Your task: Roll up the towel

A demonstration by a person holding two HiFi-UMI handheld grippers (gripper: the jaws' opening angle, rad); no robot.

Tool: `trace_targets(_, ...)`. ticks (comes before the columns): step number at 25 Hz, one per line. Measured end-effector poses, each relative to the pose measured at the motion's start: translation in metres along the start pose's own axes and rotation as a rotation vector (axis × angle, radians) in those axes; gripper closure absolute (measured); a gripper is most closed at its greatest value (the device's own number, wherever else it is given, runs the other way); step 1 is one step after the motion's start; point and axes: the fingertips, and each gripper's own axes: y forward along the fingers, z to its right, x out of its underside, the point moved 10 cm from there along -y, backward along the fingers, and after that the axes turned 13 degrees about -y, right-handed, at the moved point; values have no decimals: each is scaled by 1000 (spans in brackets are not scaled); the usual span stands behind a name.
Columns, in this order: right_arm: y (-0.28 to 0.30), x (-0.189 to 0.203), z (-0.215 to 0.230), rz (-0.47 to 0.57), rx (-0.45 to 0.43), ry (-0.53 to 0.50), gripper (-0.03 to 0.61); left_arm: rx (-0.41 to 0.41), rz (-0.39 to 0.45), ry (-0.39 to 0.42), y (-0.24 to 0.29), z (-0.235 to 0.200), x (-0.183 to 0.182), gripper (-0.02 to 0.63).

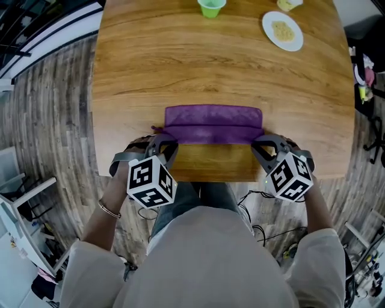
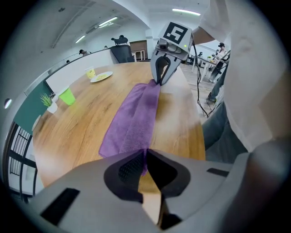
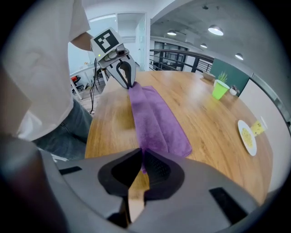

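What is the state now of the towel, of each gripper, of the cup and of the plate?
towel: lies on the table, one fold along its length, both near corners gripped.
left gripper: shut on the towel's left end.
right gripper: shut on the towel's right end.
green cup: upright, at the table's far edge.
plate: lies flat, yellowish food on it.

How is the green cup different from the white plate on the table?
The cup is green and stands tall; the plate is white, round and flat. The plate has something yellowish on it; what is in the cup cannot be told. Both rest on the wooden table, beyond the purple towel.
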Motion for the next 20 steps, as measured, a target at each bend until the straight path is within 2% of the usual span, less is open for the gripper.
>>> trace_targets(6,-20,-3,7,23,-7,45,554,62,7,-54,-16,-13,-10,586)
trace_targets(13,-21,-5,41,24,34,89,554,33,-3,-81,-15,-46,-26,586)
trace_targets(20,-1,2,72,7,13,140,552,22,-42,-137,5,-72,-35,584)
